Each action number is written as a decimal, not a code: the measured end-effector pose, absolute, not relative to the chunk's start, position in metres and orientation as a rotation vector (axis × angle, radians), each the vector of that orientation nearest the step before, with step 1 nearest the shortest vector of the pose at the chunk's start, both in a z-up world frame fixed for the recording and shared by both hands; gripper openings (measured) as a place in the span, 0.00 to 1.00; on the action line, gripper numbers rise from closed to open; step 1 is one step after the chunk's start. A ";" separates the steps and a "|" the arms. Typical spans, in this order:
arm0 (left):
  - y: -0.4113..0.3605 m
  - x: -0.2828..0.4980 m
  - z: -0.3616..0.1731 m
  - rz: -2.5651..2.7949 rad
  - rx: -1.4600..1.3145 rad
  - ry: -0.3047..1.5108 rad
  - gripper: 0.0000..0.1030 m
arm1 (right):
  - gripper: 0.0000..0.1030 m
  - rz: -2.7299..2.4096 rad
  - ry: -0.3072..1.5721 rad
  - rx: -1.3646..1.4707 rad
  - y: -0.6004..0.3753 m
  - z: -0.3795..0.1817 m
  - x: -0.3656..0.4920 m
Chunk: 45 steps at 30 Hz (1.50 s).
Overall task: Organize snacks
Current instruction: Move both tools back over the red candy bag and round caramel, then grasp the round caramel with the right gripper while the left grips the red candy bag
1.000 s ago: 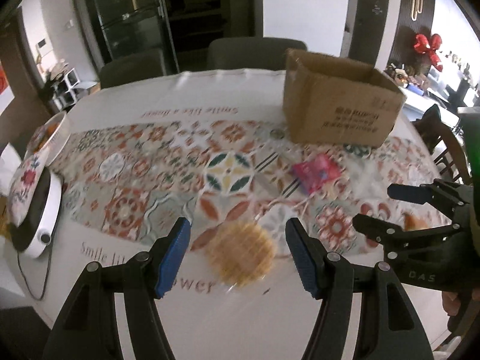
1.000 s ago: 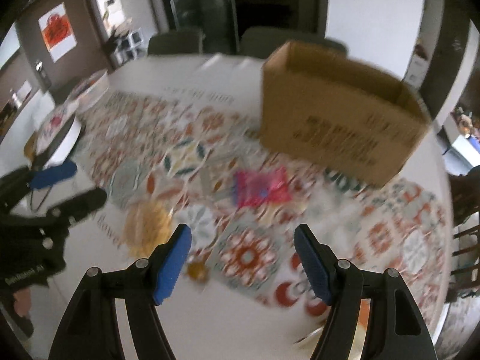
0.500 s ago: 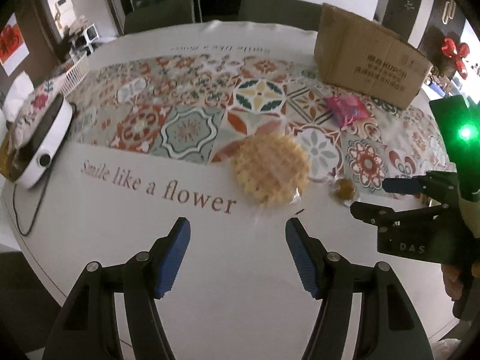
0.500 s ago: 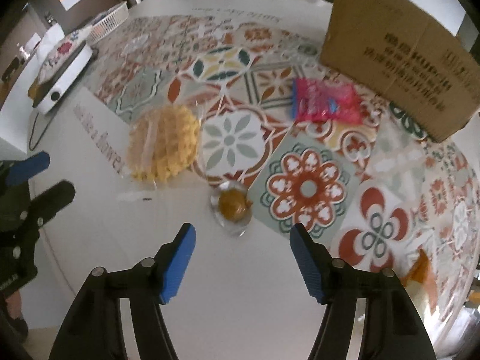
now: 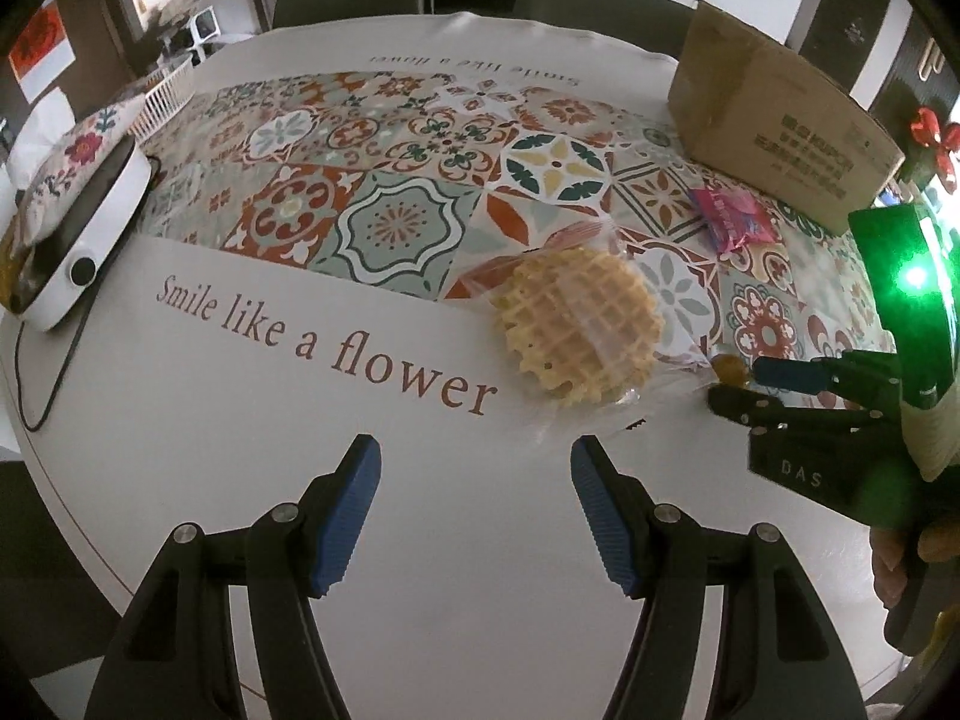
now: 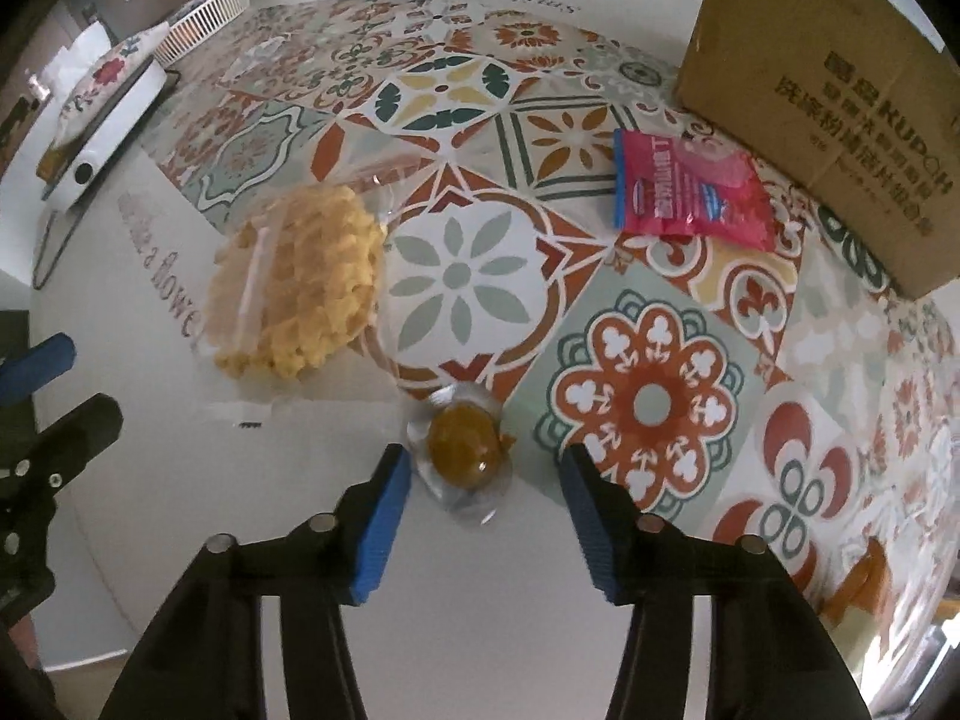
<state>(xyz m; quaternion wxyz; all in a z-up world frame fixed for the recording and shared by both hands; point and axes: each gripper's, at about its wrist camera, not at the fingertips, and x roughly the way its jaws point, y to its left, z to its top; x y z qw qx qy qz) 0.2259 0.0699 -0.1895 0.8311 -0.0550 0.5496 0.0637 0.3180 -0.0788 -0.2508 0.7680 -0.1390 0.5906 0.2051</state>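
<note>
Cardboard box [image 6: 840, 114]: top and right side cut off by right wrist view's edge; inside hidden. Orange item [image 6: 858, 591] at table's right edge, partly cut off, too blurred to identify. Tablecloth lettering [image 6: 162, 276] smeared there, partly unreadable.

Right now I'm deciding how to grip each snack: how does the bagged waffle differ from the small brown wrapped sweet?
The waffle is broad, flat, pale yellow and gridded; the sweet is small, rounded, amber-brown. The waffle's bag lies loose around it; the sweet's wrapper fits closer. The sweet sits between the closing right gripper fingers, untouched; the waffle lies ahead of the open left gripper. Both wrappers are clear.
</note>
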 end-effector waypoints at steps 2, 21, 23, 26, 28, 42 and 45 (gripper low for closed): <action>0.069 0.227 -0.189 0.138 -0.110 1.165 0.63 | 0.32 0.435 1.276 -0.322 -0.079 -0.250 0.319; 0.060 0.251 -0.183 0.037 -0.192 1.161 0.63 | 0.24 0.364 1.202 -0.171 -0.107 -0.218 0.319; 0.053 0.258 -0.175 0.016 -0.154 1.126 0.63 | 0.24 0.353 1.164 -0.168 -0.107 -0.208 0.318; 0.036 0.283 -0.162 -0.108 -0.076 1.103 0.65 | 0.24 0.322 1.133 -0.142 -0.117 -0.196 0.320; 0.023 0.301 -0.158 -0.195 -0.012 1.097 0.65 | 0.24 0.278 1.128 -0.112 -0.129 -0.190 0.324; -0.093 0.406 -0.177 -0.619 0.493 0.995 0.65 | 0.24 0.020 1.133 0.070 -0.200 -0.197 0.355; -0.106 0.418 -0.186 -0.671 0.556 1.009 0.65 | 0.24 -0.013 1.148 0.093 -0.207 -0.203 0.361</action>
